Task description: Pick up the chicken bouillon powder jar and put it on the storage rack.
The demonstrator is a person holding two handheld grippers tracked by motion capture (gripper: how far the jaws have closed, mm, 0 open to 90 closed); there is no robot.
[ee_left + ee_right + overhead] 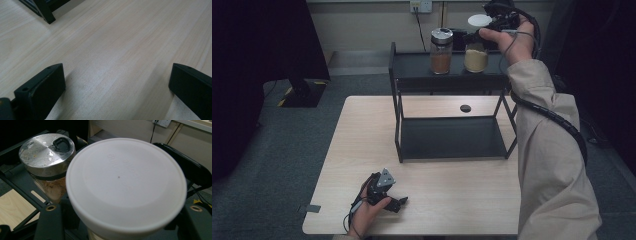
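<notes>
A glass jar of pale beige powder point(475, 59) with a white lid point(126, 185) is at the right end of the black rack's top shelf point(412, 70). My right gripper point(493, 27) is shut on it just under the lid, one jaw on each side point(122, 227). Whether the jar's base touches the shelf I cannot tell. Beside it, to the left, stands a second jar point(441, 50) with a steel lid point(47, 152) and brown contents. My left gripper point(399, 202) rests on the wooden table near its front edge, open, with only bare wood between its jaws point(117, 75).
The black two-level rack has a lower shelf point(452, 137) on the light wooden table point(362, 130). A round dark hole point(465, 108) lies in the tabletop behind the lower shelf. One rack foot point(46, 13) is ahead of the left gripper. A wall socket point(420, 6) is behind.
</notes>
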